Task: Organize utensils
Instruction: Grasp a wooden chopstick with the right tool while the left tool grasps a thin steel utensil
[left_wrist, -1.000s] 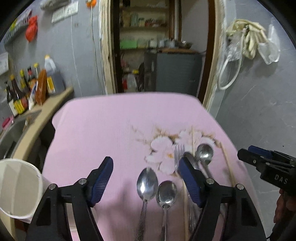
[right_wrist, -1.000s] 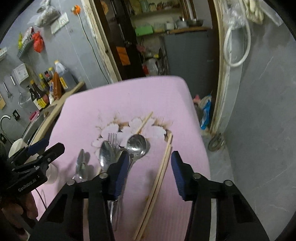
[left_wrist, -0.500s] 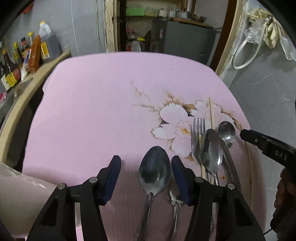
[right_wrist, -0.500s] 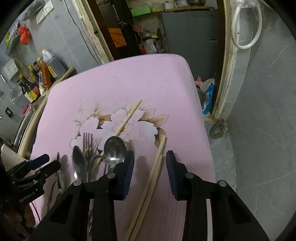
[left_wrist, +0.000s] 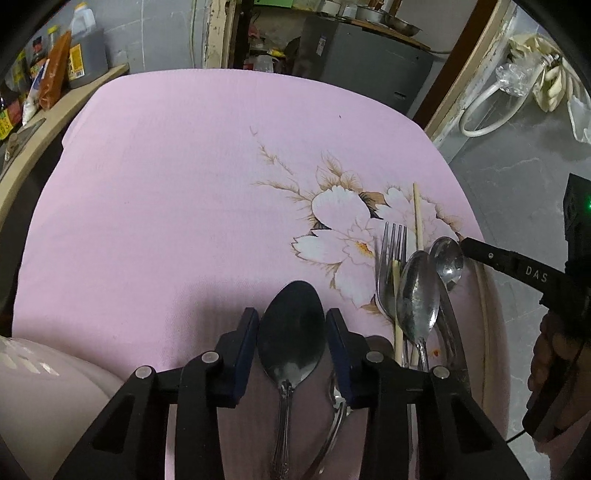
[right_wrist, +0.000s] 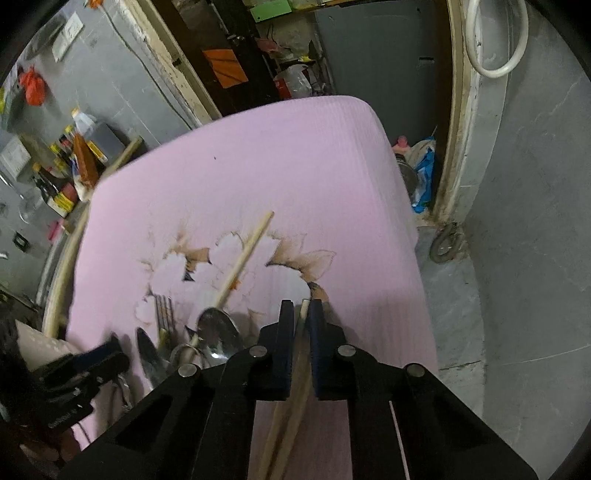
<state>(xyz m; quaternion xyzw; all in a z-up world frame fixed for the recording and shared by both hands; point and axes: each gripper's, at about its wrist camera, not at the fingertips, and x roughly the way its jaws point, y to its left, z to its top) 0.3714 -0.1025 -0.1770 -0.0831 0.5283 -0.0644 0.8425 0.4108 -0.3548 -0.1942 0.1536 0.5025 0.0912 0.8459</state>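
Pink cloth with a white flower print covers the surface (left_wrist: 155, 192) under both your tongs. Your left tongs (left_wrist: 291, 332) stand narrowed around the bowl of a large dark spoon (left_wrist: 291, 343); the blue pads sit just beside its two edges, and you cannot tell whether they press on it. Its handle runs back beneath the tongs. Just to the right of these tongs lies a heap of cutlery: a fork (left_wrist: 391, 258), a long spoon (left_wrist: 419, 295) and a smaller spoon (left_wrist: 447, 258), with a single chopstick (left_wrist: 417, 218) pointing away across the flower. To their left, close by, a pale cup (left_wrist: 44, 398) shows at the frame's edge.

Your right tongs (right_wrist: 302, 314) are closed down on a pair of chopsticks (right_wrist: 295, 398), whose tips show in the thin gap between the pads while the rest runs back under the tongs. Left of these tongs lie the fork, spoons and single chopstick.
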